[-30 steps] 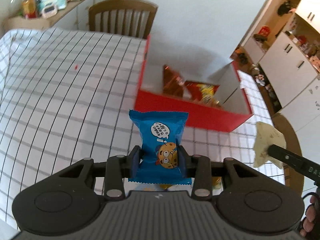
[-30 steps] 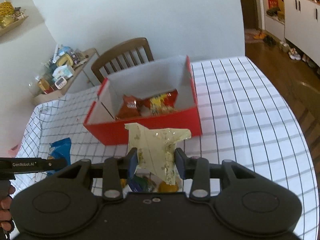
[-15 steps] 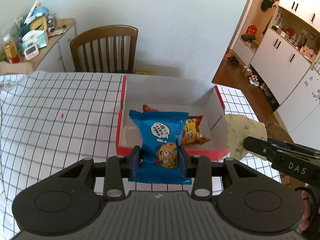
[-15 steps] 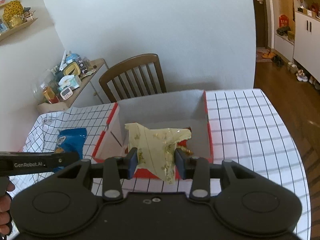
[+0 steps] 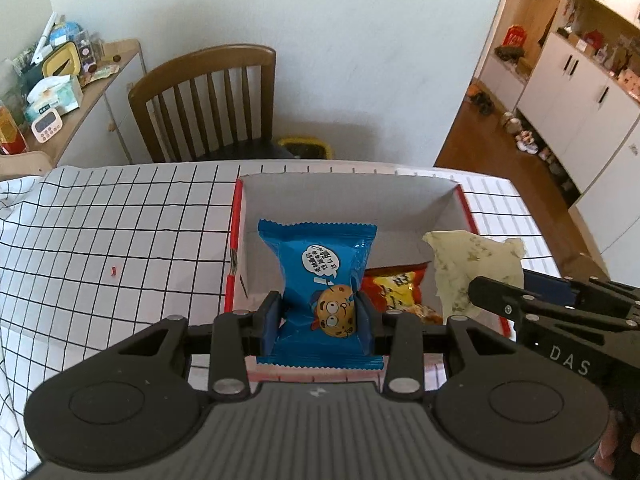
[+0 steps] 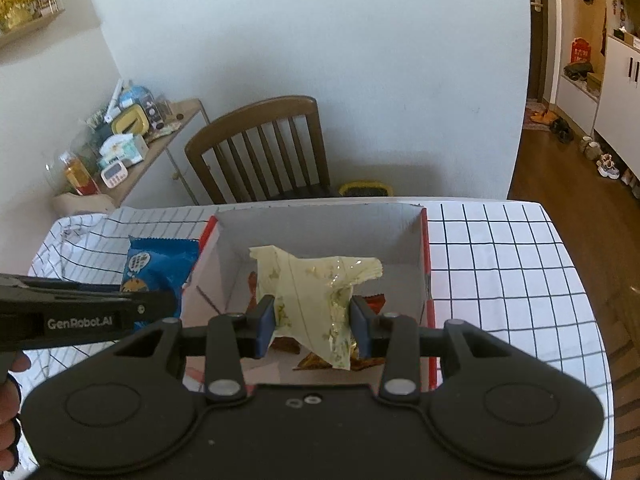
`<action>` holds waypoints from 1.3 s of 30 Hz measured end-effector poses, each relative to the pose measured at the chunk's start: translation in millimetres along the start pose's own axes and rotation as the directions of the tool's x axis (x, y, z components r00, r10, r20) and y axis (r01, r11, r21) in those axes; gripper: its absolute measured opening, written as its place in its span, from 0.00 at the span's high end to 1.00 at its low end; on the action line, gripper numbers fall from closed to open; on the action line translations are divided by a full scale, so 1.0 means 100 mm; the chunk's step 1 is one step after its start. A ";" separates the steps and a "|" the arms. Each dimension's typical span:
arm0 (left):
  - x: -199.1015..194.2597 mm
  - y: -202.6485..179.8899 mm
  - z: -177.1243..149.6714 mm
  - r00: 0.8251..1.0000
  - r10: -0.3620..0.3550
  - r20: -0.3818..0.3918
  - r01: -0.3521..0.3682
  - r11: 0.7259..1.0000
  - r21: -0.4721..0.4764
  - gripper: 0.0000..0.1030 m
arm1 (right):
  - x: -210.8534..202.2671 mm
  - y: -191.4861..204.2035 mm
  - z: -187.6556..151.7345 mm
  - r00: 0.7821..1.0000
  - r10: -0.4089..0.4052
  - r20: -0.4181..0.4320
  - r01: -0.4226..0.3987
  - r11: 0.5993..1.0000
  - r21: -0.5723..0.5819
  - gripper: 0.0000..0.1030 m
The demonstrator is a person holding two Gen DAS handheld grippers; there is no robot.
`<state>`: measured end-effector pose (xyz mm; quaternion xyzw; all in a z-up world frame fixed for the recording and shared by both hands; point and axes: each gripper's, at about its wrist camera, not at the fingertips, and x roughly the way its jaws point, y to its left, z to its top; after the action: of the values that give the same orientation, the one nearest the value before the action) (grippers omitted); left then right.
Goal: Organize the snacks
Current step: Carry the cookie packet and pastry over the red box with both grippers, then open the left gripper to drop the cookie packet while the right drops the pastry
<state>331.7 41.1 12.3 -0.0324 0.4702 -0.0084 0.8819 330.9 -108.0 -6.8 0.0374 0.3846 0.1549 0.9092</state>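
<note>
Left gripper: pads pinched on the lower half of a blue cookie packet, packet upright, its top seam above the fingers. It hangs over the near left part of the red box.

Right gripper: pads pinched on a pale yellow-green wrapper, crumpled, with gold specks, held over the middle of the box interior.

Both jaws narrow, closed only as far as the packets allow.

Left wrist view only: an orange-red snack bag with yellow print lies on the box floor, right of the blue packet; a small red speck lies on the checked tablecloth, left of the box; the right gripper enters from the right with the wrapper.

Right wrist view only: the left gripper comes in from the left edge, the blue packet seen at the box's left wall, with part of a hand at the near left. Snack bags under the wrapper are mostly hidden.

Both views: a wooden chair beyond the far table edge and a cluttered side shelf at far left.
</note>
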 end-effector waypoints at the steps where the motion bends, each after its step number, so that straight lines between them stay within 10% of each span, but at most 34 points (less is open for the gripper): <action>1: 0.06 0.01 0.02 1.000 0.003 -0.007 -0.003 1.000 0.000 0.63 | 0.06 -0.01 0.02 1.000 -0.005 -0.008 0.005 1.000 -0.002 0.62; 39: 1.39 0.03 0.26 0.986 0.040 -0.164 -0.040 0.999 0.004 0.62 | 1.23 -0.28 0.13 0.979 -0.062 -0.192 0.063 0.998 0.000 0.49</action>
<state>430.5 38.6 -88.4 -0.0218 0.5419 0.0066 0.8401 428.0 -95.8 -87.1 0.0129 0.4721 0.1280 0.8721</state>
